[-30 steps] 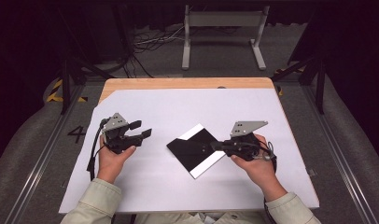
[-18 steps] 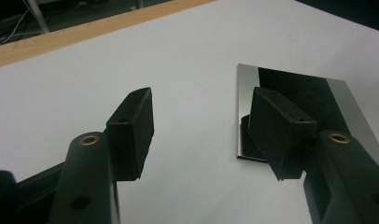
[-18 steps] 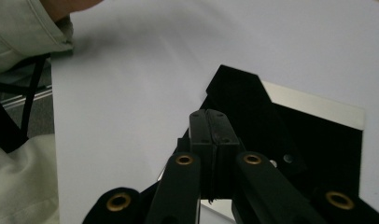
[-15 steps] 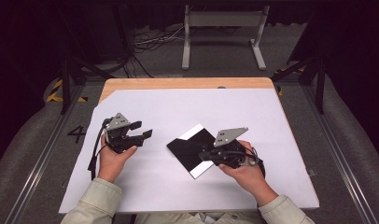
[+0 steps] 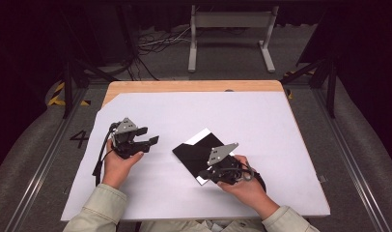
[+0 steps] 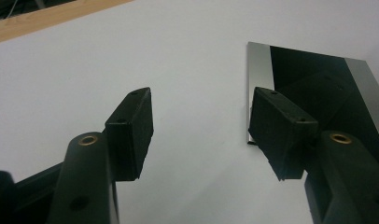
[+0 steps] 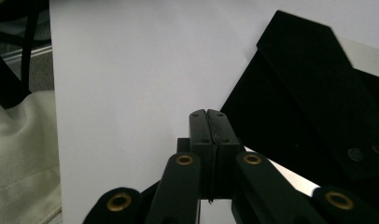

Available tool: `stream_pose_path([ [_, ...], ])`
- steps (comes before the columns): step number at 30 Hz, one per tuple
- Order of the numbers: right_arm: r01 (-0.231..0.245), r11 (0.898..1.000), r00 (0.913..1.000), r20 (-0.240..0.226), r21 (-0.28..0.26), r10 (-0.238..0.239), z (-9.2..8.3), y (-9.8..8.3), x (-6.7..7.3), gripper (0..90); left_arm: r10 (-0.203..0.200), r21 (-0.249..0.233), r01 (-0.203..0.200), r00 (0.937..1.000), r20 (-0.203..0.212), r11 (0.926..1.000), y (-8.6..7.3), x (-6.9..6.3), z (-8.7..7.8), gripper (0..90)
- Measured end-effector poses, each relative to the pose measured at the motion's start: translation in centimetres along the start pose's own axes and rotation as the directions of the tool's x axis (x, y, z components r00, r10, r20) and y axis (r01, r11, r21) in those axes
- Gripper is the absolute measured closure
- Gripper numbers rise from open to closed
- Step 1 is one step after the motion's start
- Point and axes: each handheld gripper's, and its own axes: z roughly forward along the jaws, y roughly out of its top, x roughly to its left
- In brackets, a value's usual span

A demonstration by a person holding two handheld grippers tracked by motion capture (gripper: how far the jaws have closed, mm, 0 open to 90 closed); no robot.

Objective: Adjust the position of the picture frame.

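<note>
Landmark: flat black folded sheet with silvery-white edges (image 5: 200, 151), lying on the white table cover (image 5: 261, 125), near its middle.
Right gripper (image 5: 207, 175): at the sheet's near corner, low over its silvery edge; jaws pressed fully together, apparently with nothing between them, though contact with the sheet is hard to judge.
Left gripper (image 5: 147, 137): well to the left of the sheet, apart from it; jaws spread wide, empty, pointing toward the sheet.
Sleeves: pale fabric (image 5: 95, 212), nearer than the sheet.
</note>
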Motion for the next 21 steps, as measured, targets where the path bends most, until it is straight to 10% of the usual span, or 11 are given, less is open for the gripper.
stream_pose_path([
  [21,0.089,0.991,0.9958,0.016,0.102,-0.091,2.9,-0.5,1.8,90.0,0.001,0.033,-0.001,1.0,0.002,0.9994,-0.1,0.0,0.8,37.9],
])
